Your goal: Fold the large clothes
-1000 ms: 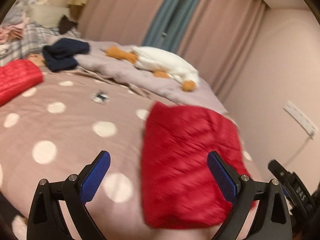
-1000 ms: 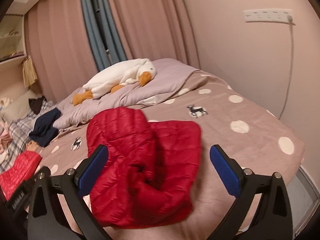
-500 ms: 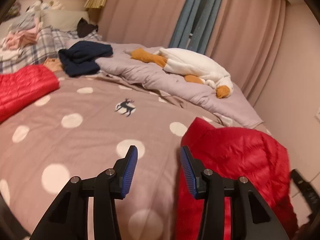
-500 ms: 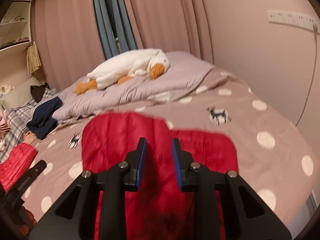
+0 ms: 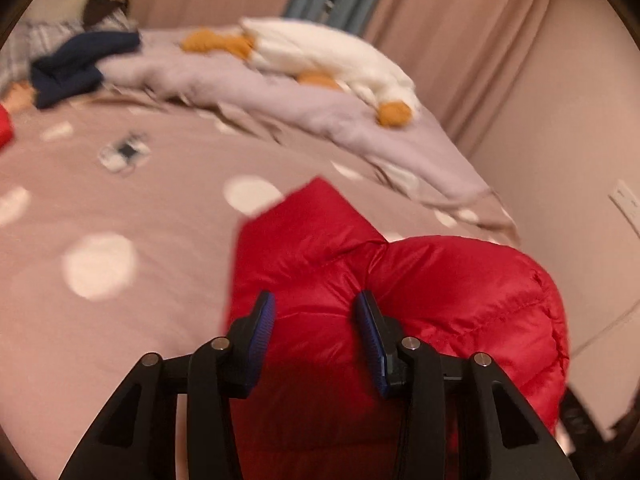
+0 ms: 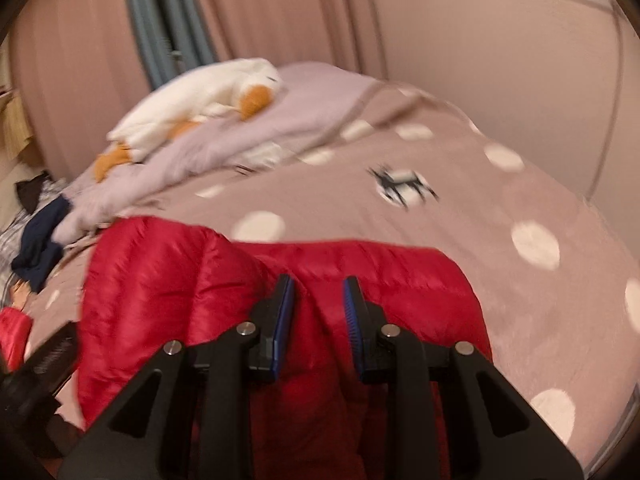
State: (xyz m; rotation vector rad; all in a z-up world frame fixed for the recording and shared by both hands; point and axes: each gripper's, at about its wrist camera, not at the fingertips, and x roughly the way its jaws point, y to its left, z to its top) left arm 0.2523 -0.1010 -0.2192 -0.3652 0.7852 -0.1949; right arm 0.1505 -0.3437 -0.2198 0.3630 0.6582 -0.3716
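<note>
Left wrist view shows my left gripper (image 5: 314, 334) and right gripper (image 6: 318, 312) each narrowed onto the bunched, half-folded red jacket (image 5: 440, 300), flattening still ahead.

Bare bedspread (image 5: 120, 300) left of jacket (image 5: 420, 288)

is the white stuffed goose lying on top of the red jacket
No, the white stuffed goose lies on the lilac quilt at the far side of the bed, well apart from the red jacket.
</note>
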